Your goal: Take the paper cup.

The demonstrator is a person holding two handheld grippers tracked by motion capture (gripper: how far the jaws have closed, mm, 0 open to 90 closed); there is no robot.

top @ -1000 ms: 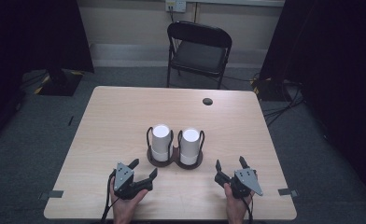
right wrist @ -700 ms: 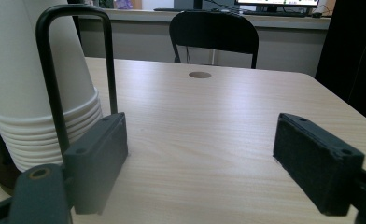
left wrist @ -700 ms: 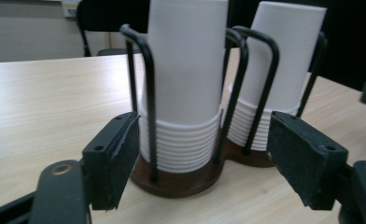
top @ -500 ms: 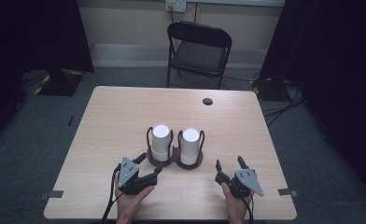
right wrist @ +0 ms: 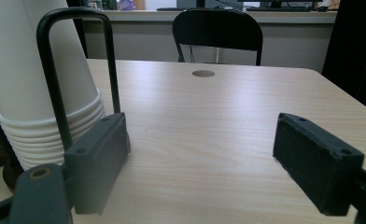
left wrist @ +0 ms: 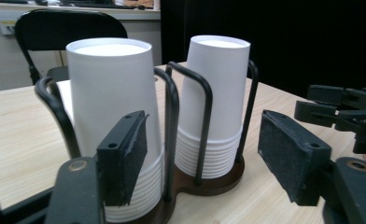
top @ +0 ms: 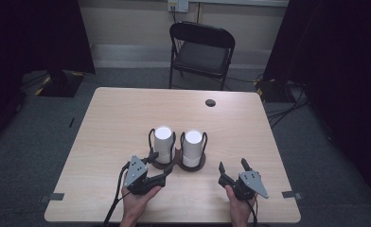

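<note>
Two stacks of white paper cups, left stack (top: 163, 144) and right stack (top: 192, 147), stand upside down in a dark wire holder (top: 178, 165) at the table's middle front. My left gripper (top: 160, 163) sits at the holder's near left corner. Its jaws have just been closing, and a gap still shows between the pads (left wrist: 125, 156); the cups (left wrist: 111, 107) and holder (left wrist: 204, 179) stand just beyond them, untouched. My right gripper (top: 232, 165) rests to the right of the holder, open, with bare table between its pads (right wrist: 314, 161). The right stack (right wrist: 31, 84) is at its left.
A black folding chair (top: 202, 49) stands behind the wooden table (top: 127, 118). A dark round cable hole (top: 210, 102) lies at the table's far right. Black curtains flank the room. Cables trail on the floor at the right (top: 283, 106). The right gripper (left wrist: 347, 112) shows at the left gripper view's right edge.
My left gripper has lifted a little and edged toward the holder, and its jaws have narrowed. The right gripper and the cups have not moved.
</note>
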